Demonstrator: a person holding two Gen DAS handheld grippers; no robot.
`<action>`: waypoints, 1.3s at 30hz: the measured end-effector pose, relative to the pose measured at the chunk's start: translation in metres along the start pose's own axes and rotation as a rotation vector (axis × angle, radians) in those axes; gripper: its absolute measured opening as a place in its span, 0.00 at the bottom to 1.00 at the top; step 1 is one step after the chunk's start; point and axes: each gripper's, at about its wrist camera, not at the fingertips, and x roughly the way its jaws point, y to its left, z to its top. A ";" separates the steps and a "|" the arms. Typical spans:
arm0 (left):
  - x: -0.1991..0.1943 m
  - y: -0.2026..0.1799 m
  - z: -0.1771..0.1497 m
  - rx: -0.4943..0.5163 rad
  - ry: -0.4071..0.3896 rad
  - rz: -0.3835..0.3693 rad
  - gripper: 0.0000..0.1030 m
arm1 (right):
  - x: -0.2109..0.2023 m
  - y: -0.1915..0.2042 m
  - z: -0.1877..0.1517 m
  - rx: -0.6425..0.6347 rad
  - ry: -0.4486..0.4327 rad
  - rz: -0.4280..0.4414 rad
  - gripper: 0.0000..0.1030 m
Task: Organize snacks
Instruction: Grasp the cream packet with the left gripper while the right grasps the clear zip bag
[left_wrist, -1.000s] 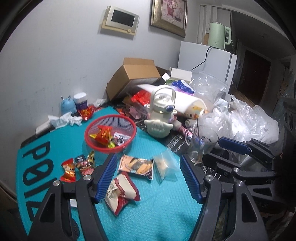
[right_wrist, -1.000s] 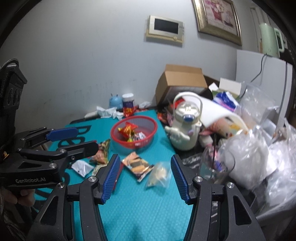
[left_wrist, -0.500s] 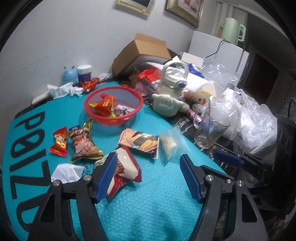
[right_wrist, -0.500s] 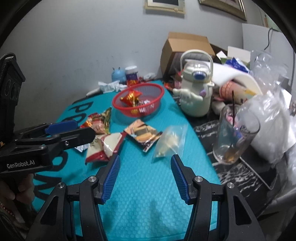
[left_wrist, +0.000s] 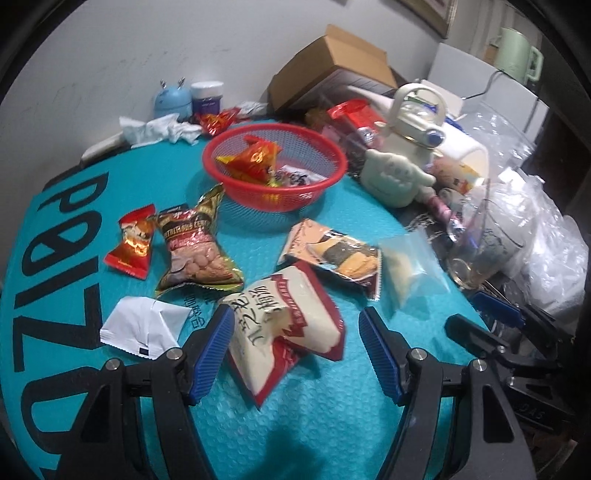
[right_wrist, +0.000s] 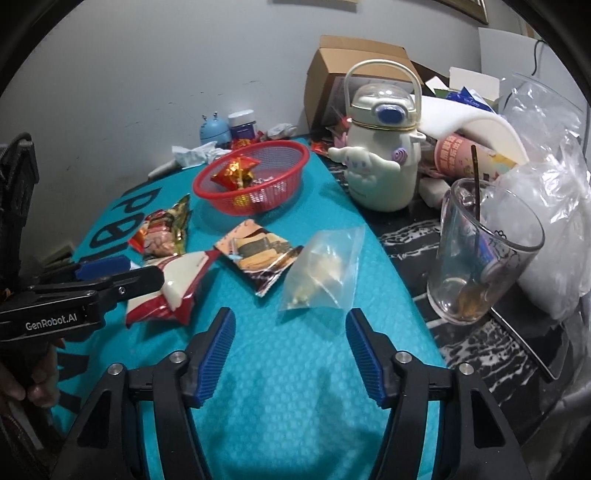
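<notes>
Both grippers hang low over a teal mat (left_wrist: 332, 424) spread on the desk, pointing down at a scatter of snack packets. The left gripper (left_wrist: 295, 350) has its fingers apart, and the white and red packet (left_wrist: 288, 317) lies between the blue pads, though neither pad presses on it. The right gripper (right_wrist: 288, 350) has its fingers spreading wider at this moment, with only bare mat between them; the clear zip bag (right_wrist: 325, 269) lies just beyond the tips.

A red mesh basket (left_wrist: 275, 199) sits farther back on the mat and already holds a red and gold packet (left_wrist: 255, 160) and a couple of smaller ones. In front of it lie a nut packet (left_wrist: 194, 251), a small red packet (left_wrist: 135, 240) just left of that, and a seaweed-roll packet (left_wrist: 336, 254) near the zip bag. A folded white wrapper (left_wrist: 142, 325) rests just left of the left gripper's pad.

To the right of the basket stands a cream character jug (right_wrist: 380, 162), and nearer, off the mat, a glass mug (right_wrist: 480, 258) with a stick in it. Crumpled plastic bags (right_wrist: 554, 221) pile up at the right edge. A cardboard box (left_wrist: 332, 70) leans against the wall behind.
</notes>
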 end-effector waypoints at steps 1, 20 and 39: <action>0.004 0.002 0.000 -0.009 0.008 0.003 0.67 | 0.003 -0.002 0.001 0.005 0.002 -0.002 0.62; 0.051 0.018 0.006 -0.085 0.114 -0.005 0.84 | 0.066 -0.023 0.025 0.029 0.067 -0.005 0.70; 0.051 0.002 -0.006 -0.023 0.105 -0.036 0.50 | 0.057 -0.030 0.009 0.058 0.093 0.074 0.41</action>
